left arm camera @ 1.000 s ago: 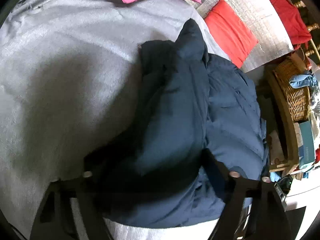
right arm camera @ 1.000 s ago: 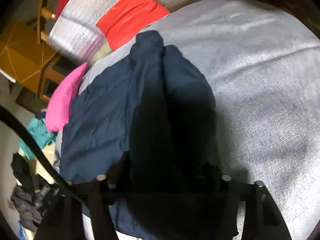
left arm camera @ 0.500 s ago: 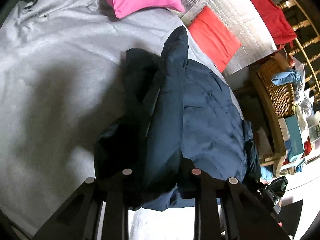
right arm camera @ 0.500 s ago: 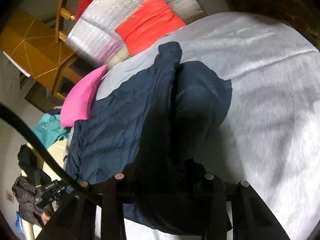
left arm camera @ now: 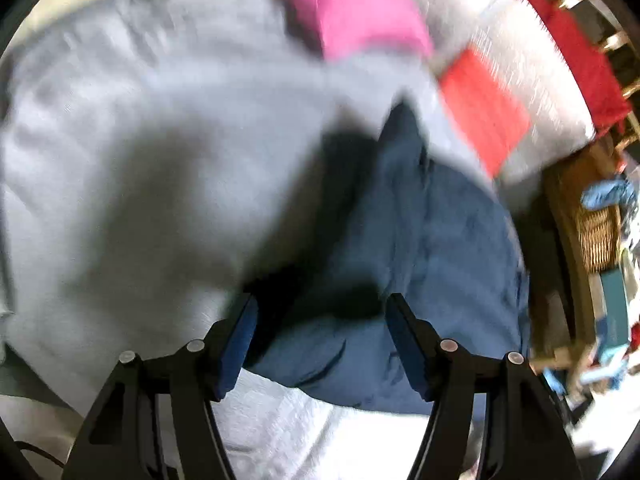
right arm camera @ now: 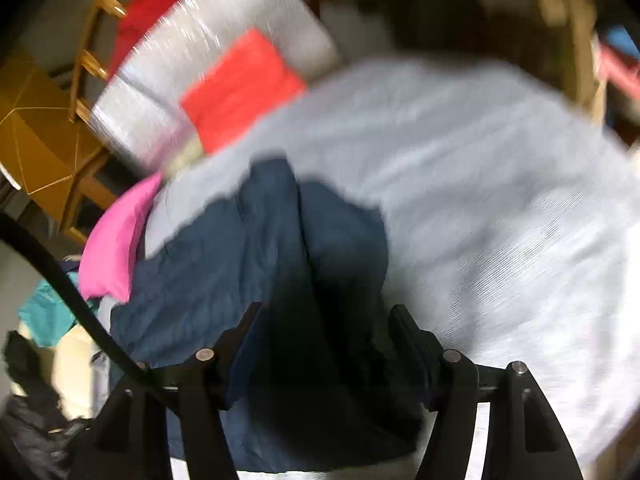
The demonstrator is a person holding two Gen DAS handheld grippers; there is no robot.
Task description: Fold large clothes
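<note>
Wicker basket [left arm camera: 596,232], right edge of the left wrist view: holds a light blue cloth [left arm camera: 608,196]; other contents blurred. Navy garment [left arm camera: 420,248]: bunched at centre frame on the grey bedspread [left arm camera: 140,140], a raised ridge running up its middle; also centre-left in the right wrist view [right arm camera: 224,280]. Left gripper [left arm camera: 322,336]: fingers open, spread apart over the garment's near edge, gripping nothing. Right gripper [right arm camera: 324,344]: fingers apart, dark fabric lying between them; contact cannot be told. Pink pillow [left arm camera: 360,8], upper centre; red cushion [left arm camera: 484,120] on a silver padded sheet [left arm camera: 532,80], upper right; black cable [right arm camera: 68,292], lower left of the right wrist view.
</note>
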